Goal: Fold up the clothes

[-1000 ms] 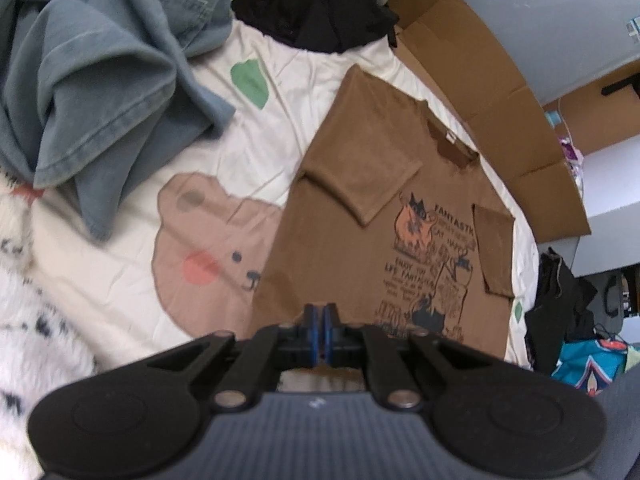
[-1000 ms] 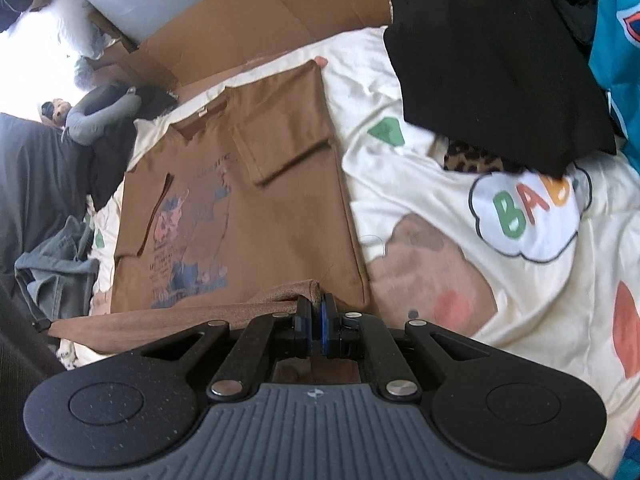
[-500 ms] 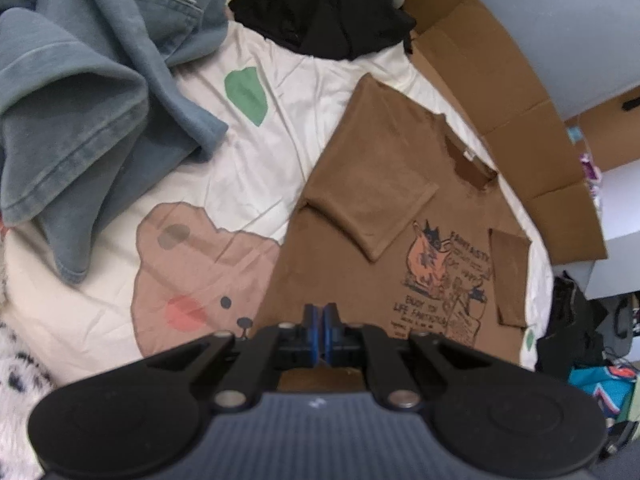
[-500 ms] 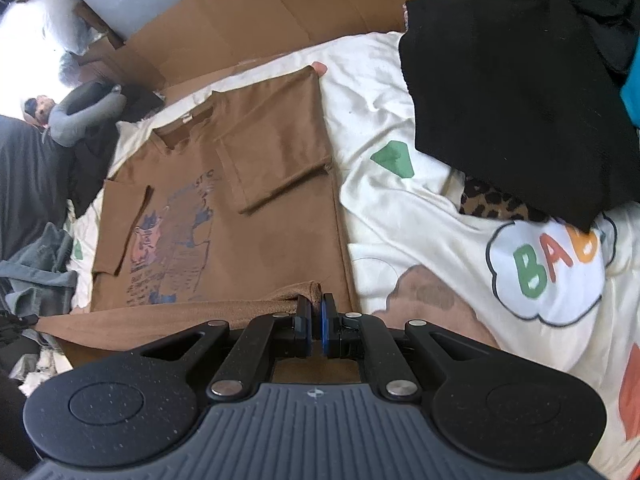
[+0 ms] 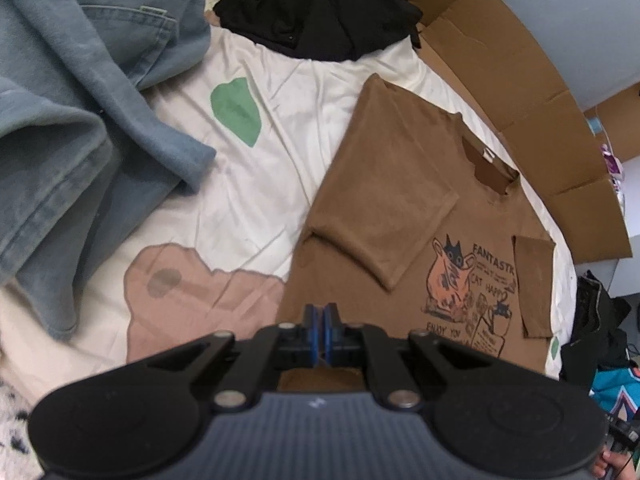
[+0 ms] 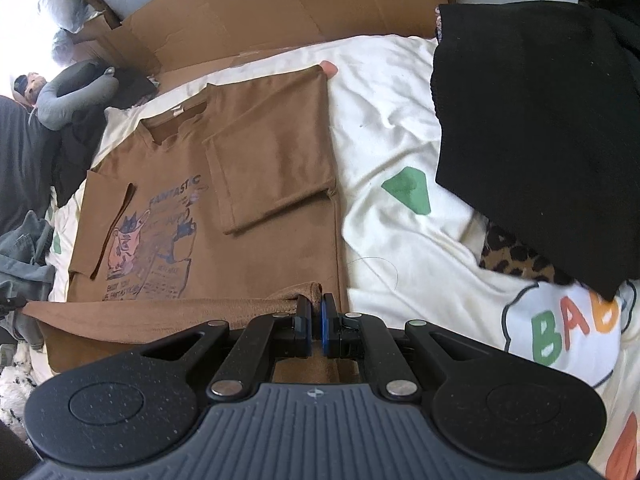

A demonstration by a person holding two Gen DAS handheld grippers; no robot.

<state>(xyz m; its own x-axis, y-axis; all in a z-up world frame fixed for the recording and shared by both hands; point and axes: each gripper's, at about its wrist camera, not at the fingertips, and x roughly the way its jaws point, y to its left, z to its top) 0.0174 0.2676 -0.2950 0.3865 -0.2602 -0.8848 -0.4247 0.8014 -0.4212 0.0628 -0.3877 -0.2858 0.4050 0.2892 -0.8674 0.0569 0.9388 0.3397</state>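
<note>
a: where's the brown t-shirt (image 5: 384, 208)?

b: flat on the cream bedsheet (image 5: 256, 184), print side up, both sleeves folded in over the chest. its bottom hem is lifted off the bed.

a: and the tools?

b: the right tool (image 6: 316, 320) is clamped on the hem's corner, cloth bunched at its pads. the left tool (image 5: 320, 330) has its pads pressed together over the other hem corner, gripping it.

a: anything nearby?

b: a denim garment (image 5: 72, 120) and a black garment (image 6: 532, 128) on either side, cardboard (image 6: 260, 12) behind.
</note>
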